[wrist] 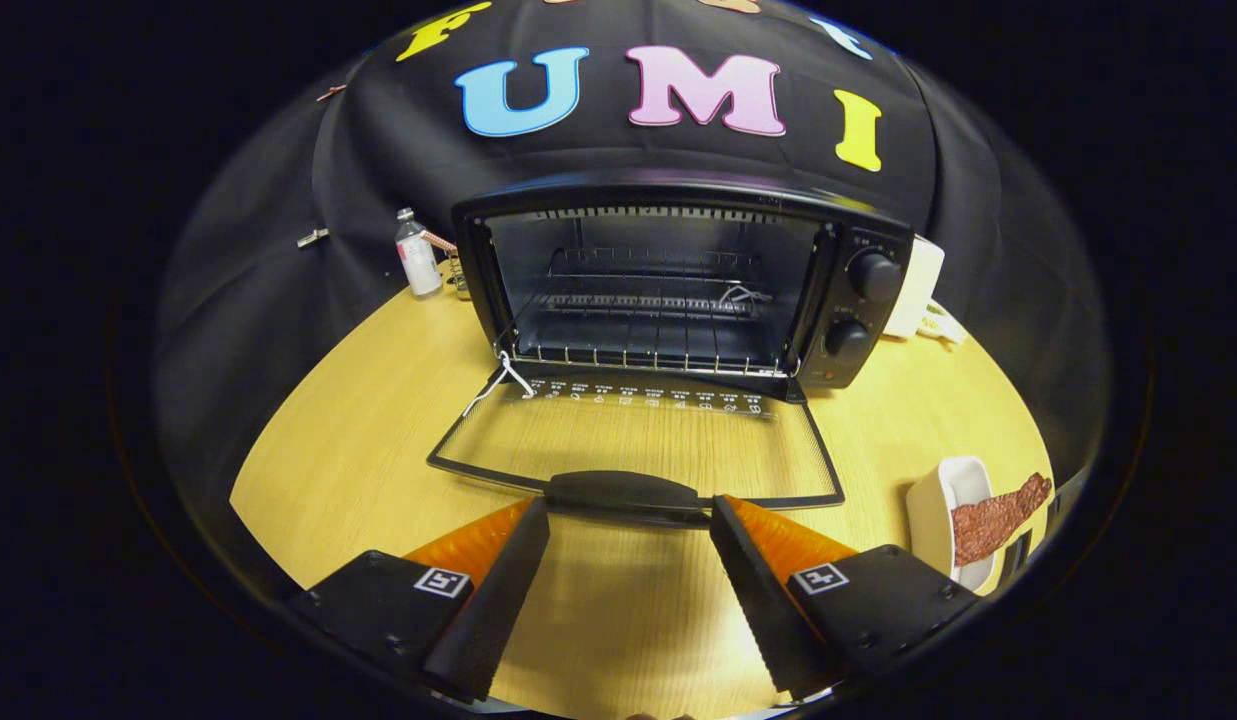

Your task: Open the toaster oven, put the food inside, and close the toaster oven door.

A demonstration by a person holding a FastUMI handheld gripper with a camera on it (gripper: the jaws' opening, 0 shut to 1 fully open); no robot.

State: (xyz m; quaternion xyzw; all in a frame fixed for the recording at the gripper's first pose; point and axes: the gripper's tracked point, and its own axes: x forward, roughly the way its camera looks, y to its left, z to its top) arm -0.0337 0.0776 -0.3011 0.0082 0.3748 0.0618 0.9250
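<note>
Wooden round tabletop [378, 450] lies under my spread, empty gripper [628, 545], just short of the black toaster oven's [678, 285] dropped glass door [638, 440], so opening looks done while the reddish-brown food strip [998, 515] waits in its white dish [938, 510] to my right.

The toaster oven [678, 290] is wide open, so the cavity above its wire rack [648, 355] has room. The dropped door [633, 440] lies flat on the table [358, 450], its handle [623, 492] just ahead of the spread-apart gripper [628, 515] fingers, blocking a low approach.
</note>
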